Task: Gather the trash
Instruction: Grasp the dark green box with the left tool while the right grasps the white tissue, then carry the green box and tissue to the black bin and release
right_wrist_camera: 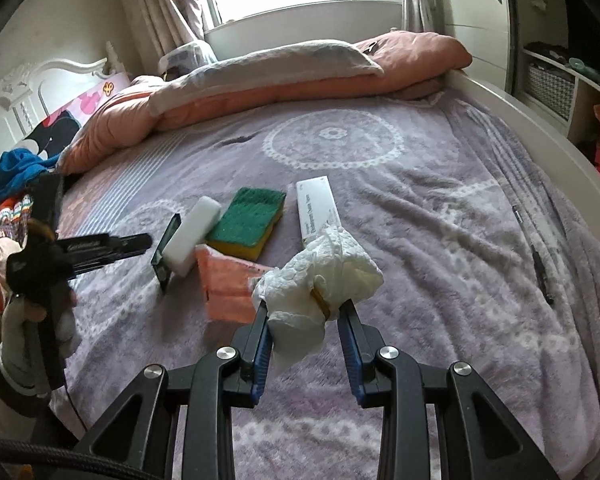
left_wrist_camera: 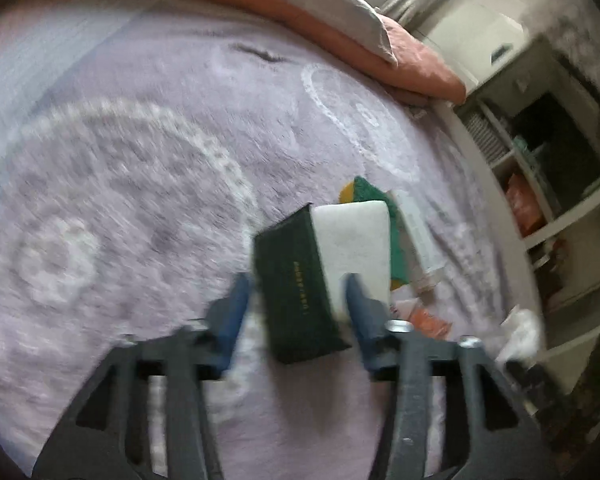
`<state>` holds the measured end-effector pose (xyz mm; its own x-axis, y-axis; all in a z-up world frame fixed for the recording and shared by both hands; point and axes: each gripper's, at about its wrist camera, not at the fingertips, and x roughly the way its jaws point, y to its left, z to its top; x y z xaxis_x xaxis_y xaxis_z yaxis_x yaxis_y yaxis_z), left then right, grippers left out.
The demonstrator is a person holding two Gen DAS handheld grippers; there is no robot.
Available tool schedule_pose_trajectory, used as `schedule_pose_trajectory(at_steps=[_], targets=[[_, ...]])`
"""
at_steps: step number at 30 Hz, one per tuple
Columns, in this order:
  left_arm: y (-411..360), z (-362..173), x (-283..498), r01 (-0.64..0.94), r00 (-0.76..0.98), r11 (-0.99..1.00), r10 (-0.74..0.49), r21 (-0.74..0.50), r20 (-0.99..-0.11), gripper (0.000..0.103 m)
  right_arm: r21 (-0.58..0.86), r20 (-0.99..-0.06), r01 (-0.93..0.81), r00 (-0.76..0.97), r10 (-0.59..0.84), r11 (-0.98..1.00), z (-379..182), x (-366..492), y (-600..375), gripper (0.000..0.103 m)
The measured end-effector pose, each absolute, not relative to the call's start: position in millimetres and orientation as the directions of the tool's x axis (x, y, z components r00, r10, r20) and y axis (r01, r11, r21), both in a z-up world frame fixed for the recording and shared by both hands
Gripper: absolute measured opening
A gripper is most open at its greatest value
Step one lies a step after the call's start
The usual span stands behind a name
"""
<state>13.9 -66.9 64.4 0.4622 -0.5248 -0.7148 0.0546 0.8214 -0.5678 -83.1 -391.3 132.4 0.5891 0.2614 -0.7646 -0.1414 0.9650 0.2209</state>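
A purple patterned bedspread (right_wrist_camera: 440,216) is covering the bed, and most of the litter is still lying on it, so I judge the collecting to be at an early stage: one piece is in hand and several are waiting.

The right gripper (right_wrist_camera: 304,316) is clenching a crumpled white tissue (right_wrist_camera: 324,276), holding it clear above the bedspread with the wad squeezed between the blue pads. No bin or bag is showing in either view, so where it is going cannot be told.

The left gripper (left_wrist_camera: 295,300) is standing released, its jaws apart on either side of a dark green box (left_wrist_camera: 300,280) without pressing it; the box is lying against a white foam block (left_wrist_camera: 356,240).

Still lying loose, from larger to smaller:
- a green-and-yellow scouring sponge (right_wrist_camera: 245,224), touching the foam block's far side
- a long white carton (right_wrist_camera: 316,208), just beside the sponge
- an orange packet (right_wrist_camera: 225,280), near the tissue
- a dark pen (right_wrist_camera: 540,272), well apart by the bed's edge

As for writing, gold lettering is running along the green box but is too blurred to read; the white carton is carrying a line of dark print, also illegible; the left gripper's body is bearing small white lettering that I cannot make out.
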Motion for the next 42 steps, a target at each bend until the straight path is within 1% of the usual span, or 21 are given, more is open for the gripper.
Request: schedule_pose_trajectory(at_steps=[1, 2, 5, 6, 7, 8, 9, 12, 17, 21, 28, 36, 42], targets=[[-67, 59, 17, 0.039, 0.459, 0.788, -0.56, -0.614, -0.69, 0.059, 0.222, -0.766, -0.142, 0.586, 0.263, 0.964, 131, -83, -391, 0.03], [-70, 53, 21, 0.023, 0.449, 0.772, -0.576, -0.635, -0.683, 0.06, 0.223, -0.768, -0.143, 0.584, 0.264, 0.964, 130, -82, -391, 0.03], [-80, 38, 29, -0.002, 0.42, 0.776, -0.572, -0.631, -0.705, 0.06, 0.225, -0.774, -0.145, 0.574, 0.267, 0.963, 127, -81, -390, 0.03], [-80, 35, 29, 0.001, 0.418, 0.764, -0.587, -0.645, -0.694, 0.06, 0.227, -0.775, -0.147, 0.572, 0.269, 0.963, 126, -81, -389, 0.03], [-79, 34, 29, 0.009, 0.422, 0.757, -0.595, -0.653, -0.684, 0.058, 0.227, -0.775, -0.148, 0.571, 0.27, 0.963, 125, -81, -389, 0.03], [-77, 36, 27, 0.015, 0.428, 0.758, -0.594, -0.652, -0.681, 0.053, 0.227, -0.775, -0.149, 0.571, 0.271, 0.962, 125, -83, -389, 0.03], [-76, 38, 25, 0.018, 0.429, 0.765, -0.588, -0.644, -0.686, 0.038, 0.227, -0.774, -0.149, 0.572, 0.271, 0.962, 126, -84, -390, 0.03], [-71, 53, 13, 0.045, 0.444, 0.81, -0.541, -0.584, -0.715, 0.038, 0.221, -0.772, -0.158, 0.575, 0.272, 0.962, 129, -92, -390, 0.03], [-81, 85, -18, 0.153, 0.459, 0.857, -0.502, -0.492, -0.733, 0.038, 0.22, -0.767, -0.162, 0.581, 0.273, 0.962, 135, -109, -393, 0.03], [-108, 101, -48, 0.251, 0.454, 0.865, -0.501, -0.434, -0.737, 0.038, 0.211, -0.771, -0.161, 0.578, 0.266, 0.964, 139, -129, -395, 0.031], [-186, 108, -106, 0.435, 0.408, 0.83, -0.527, -0.349, -0.745, 0.038, 0.207, -0.789, -0.116, 0.567, 0.236, 0.971, 136, -177, -417, 0.031], [-257, 126, -155, 0.572, 0.315, 0.727, -0.622, -0.38, -0.717, 0.038, 0.185, -0.803, -0.003, 0.576, 0.153, 0.983, 144, -241, -468, 0.031], [-316, 140, -194, 0.658, 0.184, 0.601, -0.713, -0.454, -0.677, 0.038, 0.131, -0.824, 0.139, 0.566, 0.03, 0.982, 159, -309, -523, 0.031]])
